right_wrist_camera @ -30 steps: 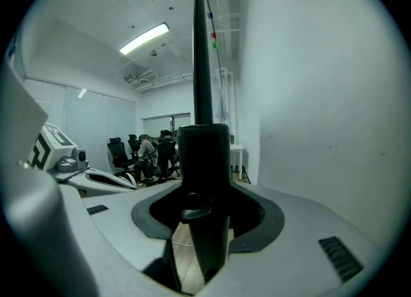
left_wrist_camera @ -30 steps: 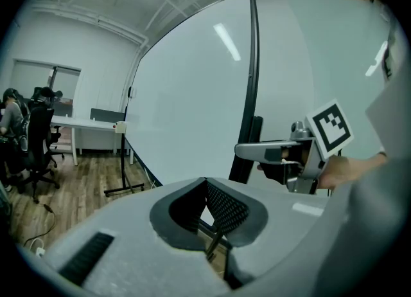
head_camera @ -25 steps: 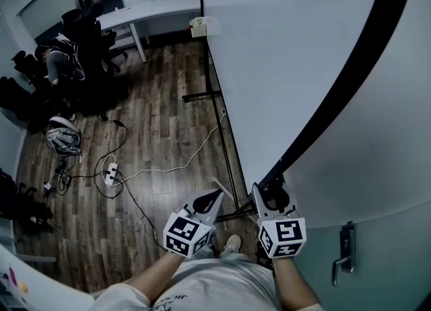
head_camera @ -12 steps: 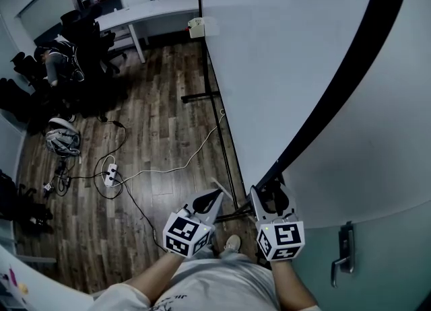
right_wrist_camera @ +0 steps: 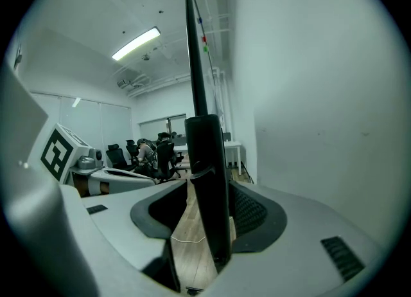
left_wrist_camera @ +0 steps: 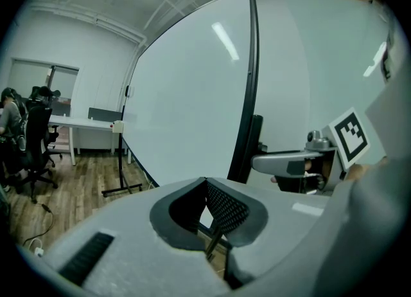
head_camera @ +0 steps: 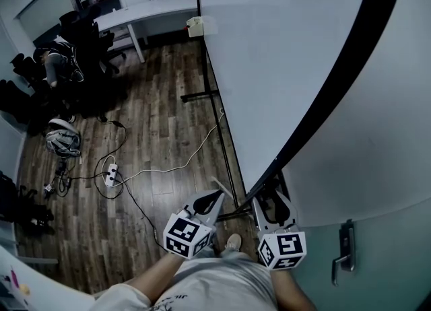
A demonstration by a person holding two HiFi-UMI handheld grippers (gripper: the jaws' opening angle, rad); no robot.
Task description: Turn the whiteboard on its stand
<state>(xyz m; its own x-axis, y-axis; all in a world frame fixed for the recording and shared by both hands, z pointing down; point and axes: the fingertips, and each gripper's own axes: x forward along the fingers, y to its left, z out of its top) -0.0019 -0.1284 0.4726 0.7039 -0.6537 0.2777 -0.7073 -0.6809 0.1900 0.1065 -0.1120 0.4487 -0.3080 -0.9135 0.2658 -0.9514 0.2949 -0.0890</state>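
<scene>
The whiteboard (head_camera: 283, 47) is a tall white panel with a black frame edge (head_camera: 337, 81) on a black stand (head_camera: 202, 94). My right gripper (head_camera: 271, 192) is open at the board's near lower corner. The frame edge (right_wrist_camera: 205, 161) stands between its jaws, against the right pad, with a gap of floor showing beside the left pad. My left gripper (head_camera: 214, 198) hangs just left of it, away from the board, its jaws shut on nothing (left_wrist_camera: 205, 183). The left gripper view shows the board face (left_wrist_camera: 186, 109) and the right gripper (left_wrist_camera: 282, 161) at its edge.
A plain wall and a door with a handle (head_camera: 345, 252) lie close behind the board at the right. Cables and a power strip (head_camera: 111, 174) trail over the wood floor. A white desk (head_camera: 148, 10), office chairs (head_camera: 81, 33) and a seated person (head_camera: 57, 60) are at the far left.
My right gripper has drawn back a little toward my body, with the frame edge still between its jaws. The board's near corner has shifted slightly left. The left gripper has stayed put.
</scene>
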